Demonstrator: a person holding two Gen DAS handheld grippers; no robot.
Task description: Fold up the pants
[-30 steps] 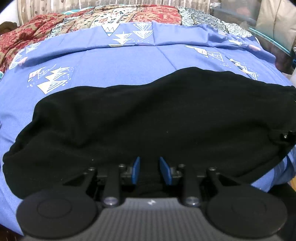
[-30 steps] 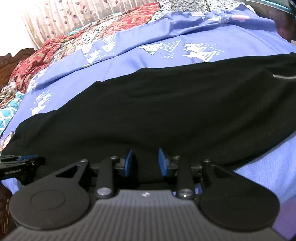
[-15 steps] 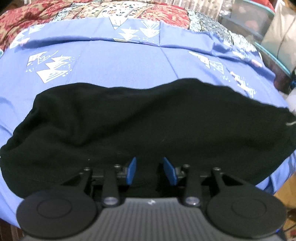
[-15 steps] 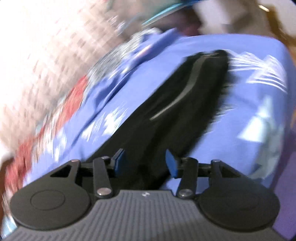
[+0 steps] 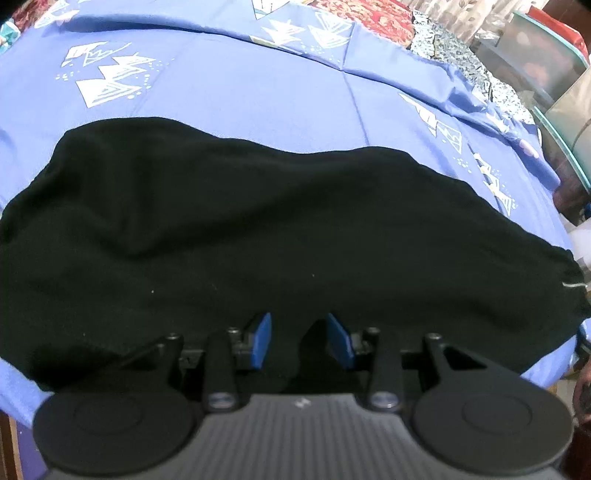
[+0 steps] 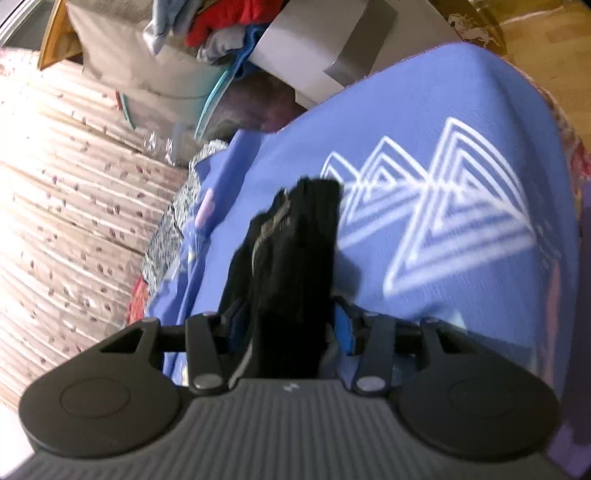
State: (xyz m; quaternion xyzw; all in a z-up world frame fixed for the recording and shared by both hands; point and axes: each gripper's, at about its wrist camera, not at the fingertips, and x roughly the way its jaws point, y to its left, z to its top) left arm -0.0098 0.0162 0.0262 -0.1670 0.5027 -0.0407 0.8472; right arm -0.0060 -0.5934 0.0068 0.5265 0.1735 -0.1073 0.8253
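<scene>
The black pants lie folded lengthwise across a blue patterned bedsheet. In the left wrist view my left gripper sits at the pants' near edge with its blue pads apart and nothing between them. In the right wrist view my right gripper is rolled sideways at one end of the pants. The black cloth with a pale drawstring runs between its blue pads, which stand wide apart on either side of it. That same end shows at the far right in the left wrist view.
A red and patterned quilt lies beyond the sheet. Storage bags and boxes stand past the bed's end. A pale curtain hangs on the left. Wooden floor shows beyond the bed's corner.
My right gripper swung from the pants' long near edge round to their end and rolled sideways; its jaws opened wider. My left gripper's jaws opened a little at the near edge.
</scene>
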